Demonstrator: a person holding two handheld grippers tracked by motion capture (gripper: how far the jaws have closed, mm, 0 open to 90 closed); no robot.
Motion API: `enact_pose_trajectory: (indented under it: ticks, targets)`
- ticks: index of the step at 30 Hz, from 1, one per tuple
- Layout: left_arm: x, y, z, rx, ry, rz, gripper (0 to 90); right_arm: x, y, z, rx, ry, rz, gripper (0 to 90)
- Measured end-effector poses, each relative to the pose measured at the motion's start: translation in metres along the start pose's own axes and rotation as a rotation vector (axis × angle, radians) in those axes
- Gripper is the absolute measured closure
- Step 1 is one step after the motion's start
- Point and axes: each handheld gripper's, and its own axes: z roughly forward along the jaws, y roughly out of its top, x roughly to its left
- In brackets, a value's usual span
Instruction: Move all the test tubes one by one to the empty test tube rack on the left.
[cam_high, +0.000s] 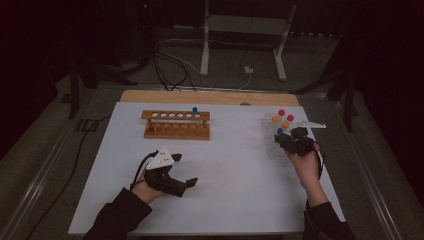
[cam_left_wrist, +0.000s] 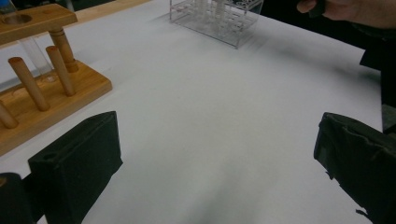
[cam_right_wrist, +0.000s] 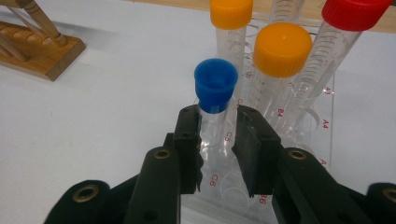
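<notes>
Right gripper (cam_right_wrist: 218, 128) closing around blue-capped tube (cam_right_wrist: 215, 93) in clear rack (cam_right_wrist: 322, 140), at 3 o'clock on table; contact probably made, hard to confirm. Grasp step. Next: straight lift, carry toward wooden rack (cam_high: 176, 125) at 11 o'clock. Left gripper (cam_left_wrist: 215, 154) wide open, idle.

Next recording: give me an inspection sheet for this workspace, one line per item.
Surface: white table top, bare in the middle.
Job's things: blue-capped tube in the clear rack with orange- and red-capped tubes; wooden rack holds one blue-capped tube.
Clutter: nothing seen.
Grippers: right gripper, jaws around the blue-capped tube just below its cap, grip not certain; left gripper wide open, low over the table.
Cables: gripper cable at the right hand; floor cables behind the table.
Surroundings: dark room, white stand frame behind.
</notes>
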Motion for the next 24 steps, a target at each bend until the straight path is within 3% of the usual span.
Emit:
enact_pose_trajectory:
  ticks: [2, 3, 11, 22, 24]
  targets:
    - [0.0, 0.0, 0.0, 0.003, 0.001, 0.004, 1.5, 0.001, 0.0, 0.0, -0.007, -0.01, -0.016, 70.3]
    - [0.0, 0.0, 0.0, 0.002, 0.001, 0.002, 1.5, 0.001, 0.0, 0.0, -0.018, 0.01, -0.022, 75.3]
    - [0.002, -0.001, -0.001, 0.005, -0.004, -0.004, 1.7, 0.009, 0.002, 0.0, -0.019, -0.023, -0.071, 76.5]
    - [0.002, 0.003, -0.001, 0.005, -0.019, -0.01, 1.8, 0.018, 0.021, -0.04, -0.138, -0.038, -0.113, 76.5]
    - [0.002, 0.004, -0.001, 0.007, -0.022, -0.012, 1.8, 0.021, 0.024, -0.046, -0.16, -0.011, -0.114, 76.5]
